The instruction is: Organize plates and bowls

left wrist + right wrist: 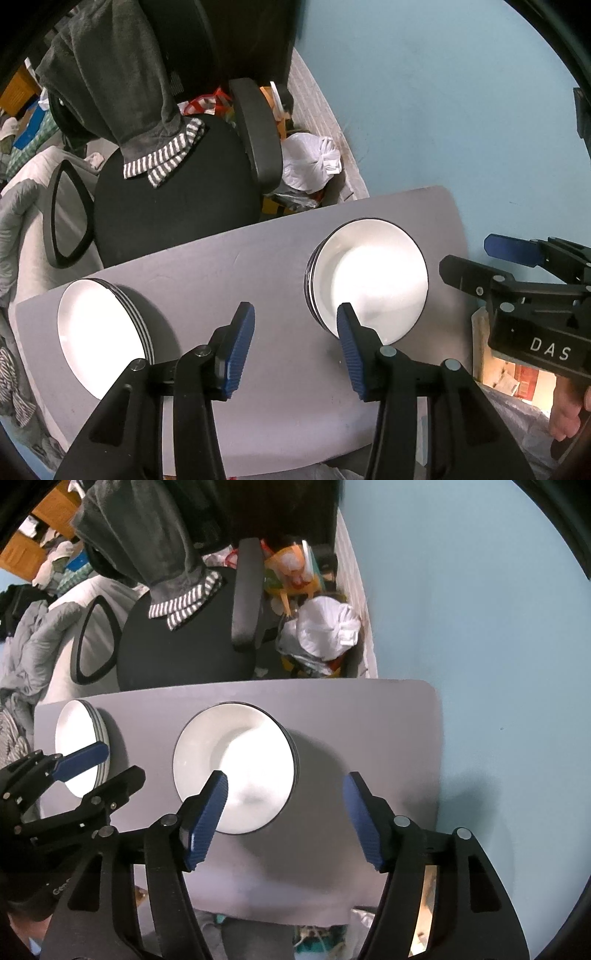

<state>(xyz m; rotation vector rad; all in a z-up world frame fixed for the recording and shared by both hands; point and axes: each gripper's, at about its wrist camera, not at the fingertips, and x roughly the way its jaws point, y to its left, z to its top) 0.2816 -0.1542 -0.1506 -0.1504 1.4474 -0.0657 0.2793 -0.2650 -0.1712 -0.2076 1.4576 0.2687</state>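
White bowls (236, 771): stacked below right jaws
Left gripper (295, 343): jaws apart, empty
Right gripper (284, 808): jaws wide, empty
Plates (103, 332): stacked left of left jaws

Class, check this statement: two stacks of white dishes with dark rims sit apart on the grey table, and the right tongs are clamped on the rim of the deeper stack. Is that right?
Not quite. The right tongs are open and hold nothing; the right wrist view shows empty blue pads above the deeper stack. The rest holds: the flatter stack sits apart on the grey table.
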